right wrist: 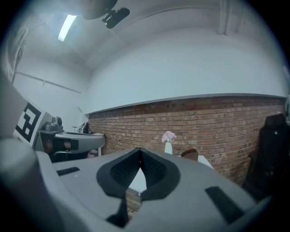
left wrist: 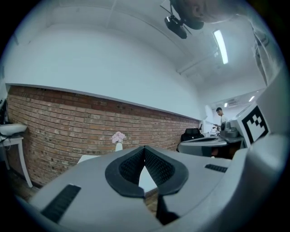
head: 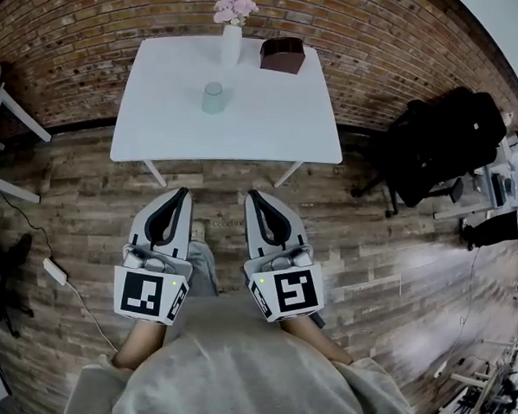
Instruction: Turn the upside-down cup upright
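A pale green cup (head: 214, 97) stands upside down on the white table (head: 272, 125), toward its middle left. My left gripper (head: 183, 193) and right gripper (head: 252, 195) are held side by side over the wooden floor, short of the table's near edge. Both are shut with nothing between the jaws. They point level toward the table and the brick wall. In the left gripper view the jaws (left wrist: 144, 149) meet at the tips; in the right gripper view the jaws (right wrist: 139, 150) do the same. The cup is hidden in both gripper views.
A white vase with pink flowers (head: 232, 27) and a brown box (head: 282, 54) stand at the table's far edge. A black office chair (head: 440, 142) is right of the table. White furniture legs (head: 13, 115) stand at the left. A power strip (head: 55, 272) lies on the floor.
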